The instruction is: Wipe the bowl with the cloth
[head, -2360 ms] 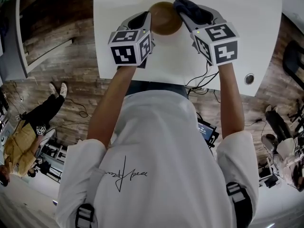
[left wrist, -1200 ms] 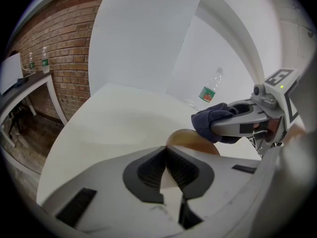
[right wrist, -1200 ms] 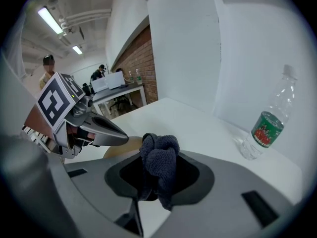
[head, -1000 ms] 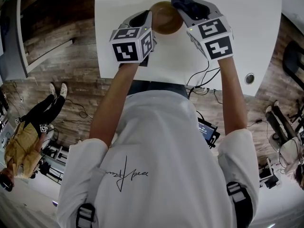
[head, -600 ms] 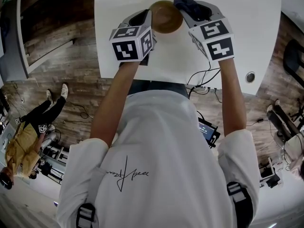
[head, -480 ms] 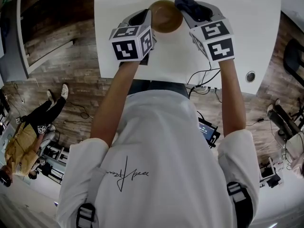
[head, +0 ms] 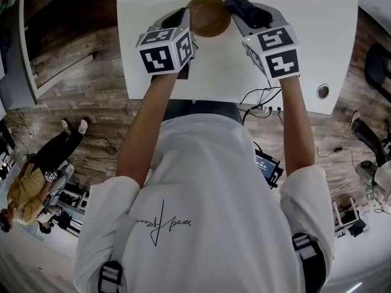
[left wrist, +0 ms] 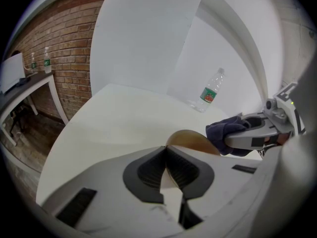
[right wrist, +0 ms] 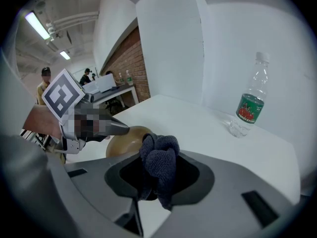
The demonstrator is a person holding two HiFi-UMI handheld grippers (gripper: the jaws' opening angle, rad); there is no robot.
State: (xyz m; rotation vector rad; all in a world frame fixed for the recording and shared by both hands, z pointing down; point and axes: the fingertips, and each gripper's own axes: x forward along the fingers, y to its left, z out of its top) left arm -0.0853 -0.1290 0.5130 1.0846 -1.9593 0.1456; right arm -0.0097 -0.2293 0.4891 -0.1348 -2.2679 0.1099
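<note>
A brown bowl (head: 208, 15) is held tilted above the white table (head: 317, 35). My left gripper (head: 186, 22) is shut on the bowl's rim (left wrist: 190, 140), with the thin edge pinched between its dark pads. My right gripper (head: 235, 8) is shut on a dark blue cloth (head: 239, 6), bunched between its jaws (right wrist: 159, 162). The cloth touches the bowl's right side (right wrist: 126, 138). In the left gripper view the cloth (left wrist: 225, 133) and right gripper sit just right of the bowl.
A clear water bottle with a green label (right wrist: 250, 105) lies toward the table's far side (left wrist: 210, 90). A cable hole (head: 322, 91) sits near the table's front right edge. Cables hang below the front edge. People stand on the wooden floor at left (head: 43, 170).
The bowl and both grippers have shifted slightly toward the far side of the table. The right gripper with the cloth has moved a little along the bowl's side.
</note>
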